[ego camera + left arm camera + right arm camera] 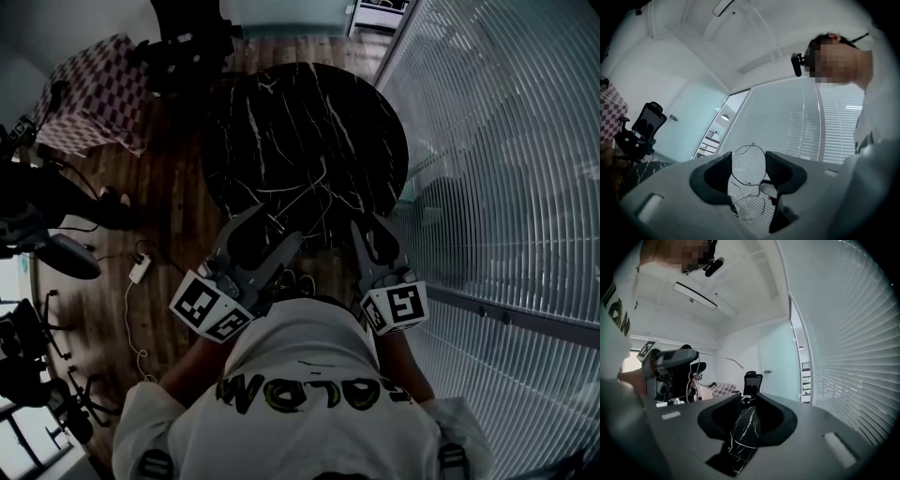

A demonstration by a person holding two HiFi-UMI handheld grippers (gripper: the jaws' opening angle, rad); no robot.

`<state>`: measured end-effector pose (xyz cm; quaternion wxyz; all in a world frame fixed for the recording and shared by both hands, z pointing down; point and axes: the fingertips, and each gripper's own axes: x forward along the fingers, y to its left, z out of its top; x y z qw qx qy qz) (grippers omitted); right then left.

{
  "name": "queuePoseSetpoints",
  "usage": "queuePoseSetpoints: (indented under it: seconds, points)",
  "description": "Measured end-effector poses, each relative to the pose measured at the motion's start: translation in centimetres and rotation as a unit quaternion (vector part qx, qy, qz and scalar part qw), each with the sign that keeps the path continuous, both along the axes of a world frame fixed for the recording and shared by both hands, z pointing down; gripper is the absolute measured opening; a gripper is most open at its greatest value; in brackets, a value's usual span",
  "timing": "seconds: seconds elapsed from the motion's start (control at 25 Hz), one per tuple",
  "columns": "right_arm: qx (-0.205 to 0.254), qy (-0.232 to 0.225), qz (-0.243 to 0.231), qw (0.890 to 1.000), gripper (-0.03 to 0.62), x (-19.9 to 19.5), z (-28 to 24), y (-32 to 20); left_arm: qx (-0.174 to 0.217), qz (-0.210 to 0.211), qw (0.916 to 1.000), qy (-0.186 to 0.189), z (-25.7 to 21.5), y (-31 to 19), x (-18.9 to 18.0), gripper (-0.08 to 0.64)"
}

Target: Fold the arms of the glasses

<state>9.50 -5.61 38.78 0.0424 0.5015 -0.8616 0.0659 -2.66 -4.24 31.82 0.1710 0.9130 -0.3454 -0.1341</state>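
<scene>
Item 1. Glasses (757, 185): thin wire frame with round lenses, lifted clear of the surface and turned so one lens stands above the other. The upper lens sits between the pads of the left tool. In the right gripper view, one slim arm (723, 357) stands out sideways from that tool, unfolded.

Item 2. Left tool (748, 157): jaws closed onto the rim of the upper lens, carrying the frame in the air. It is held at chest height at the near edge of the surface.

Item 3. Right tool (747, 399): jaws partly open with a narrow gap. Nothing is between them; only veined marble shows through the gap. It is held beside the left tool, apart from the glasses.

Item 4. Surface (309, 122): round black marble top with white veins, directly ahead of both tools.

Item 5. Person: white printed shirt (309, 375), one tool in each hand.

Item 6. Surroundings: wooden floor (178, 187); checkered cloth (94, 89) over a second table to the left; black office chair (640, 133); white blinds (506, 169) along the right side.
</scene>
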Motion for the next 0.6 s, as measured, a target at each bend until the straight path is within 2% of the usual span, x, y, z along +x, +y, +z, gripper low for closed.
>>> queuePoseSetpoints:
  seconds: [0.36,0.6]
  points:
    - [-0.021,-0.006,0.000,1.000,0.100,-0.5,0.9,-0.8,0.004,0.042,0.9979,0.049,-2.7,0.9,0.7,0.227]
    - [-0.018,-0.009,-0.003,1.000,0.100,-1.1,0.6,-1.1,0.005,0.055,0.9972,0.050,-2.9,1.3,0.8,0.227]
